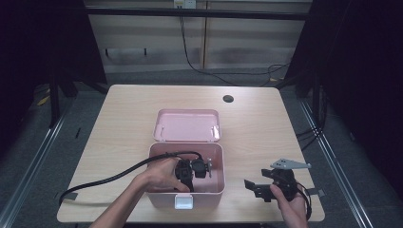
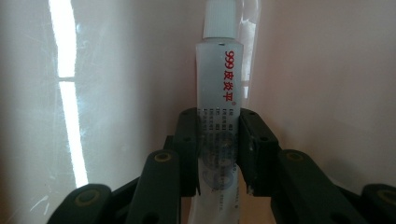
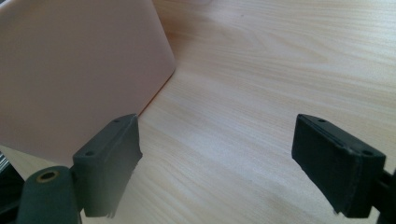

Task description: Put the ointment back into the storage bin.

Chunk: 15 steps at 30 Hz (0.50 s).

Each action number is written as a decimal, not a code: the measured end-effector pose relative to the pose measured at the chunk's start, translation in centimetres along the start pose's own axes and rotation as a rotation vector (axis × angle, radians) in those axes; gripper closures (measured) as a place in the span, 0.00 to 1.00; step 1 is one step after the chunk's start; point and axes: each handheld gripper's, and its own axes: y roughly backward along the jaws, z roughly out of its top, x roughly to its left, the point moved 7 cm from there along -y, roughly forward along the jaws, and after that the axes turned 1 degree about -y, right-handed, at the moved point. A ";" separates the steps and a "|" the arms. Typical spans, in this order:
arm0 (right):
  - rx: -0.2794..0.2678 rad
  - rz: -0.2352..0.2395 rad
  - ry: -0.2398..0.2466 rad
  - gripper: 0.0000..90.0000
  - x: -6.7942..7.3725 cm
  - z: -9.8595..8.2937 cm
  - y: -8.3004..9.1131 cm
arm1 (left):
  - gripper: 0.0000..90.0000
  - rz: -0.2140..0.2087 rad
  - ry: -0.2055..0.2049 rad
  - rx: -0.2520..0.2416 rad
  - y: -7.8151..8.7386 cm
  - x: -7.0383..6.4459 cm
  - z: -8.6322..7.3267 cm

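Table: pale wood; I see a dark round hole near its far edge.
Box: pink, open, at the near middle of the table; I see a white latch on its near wall. In my right gripper view its outer wall stands just left of the fingers.
Lid: pink, lying open on the table, touching the box's far edge.
Left hand: reaches into the box from the near left, forearm coming in from the bottom; a black cable trails off toward the table's near left edge.
Left gripper: down inside the box; my fingers are clamped on the tube, one on each side of its lower body.
Right hand: at the near right of the table, right of the box.
Right gripper: fingers spread wide over bare table, nothing between them; grey plate on top.
Tube: white with red characters and a white ribbed cap, inside the box, close to the pink inner wall.
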 end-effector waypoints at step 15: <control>-0.002 -0.001 0.004 0.16 0.0 0.0 0.0 | 0.78 -0.045 0.008 -0.014 -0.1 -0.5 0.1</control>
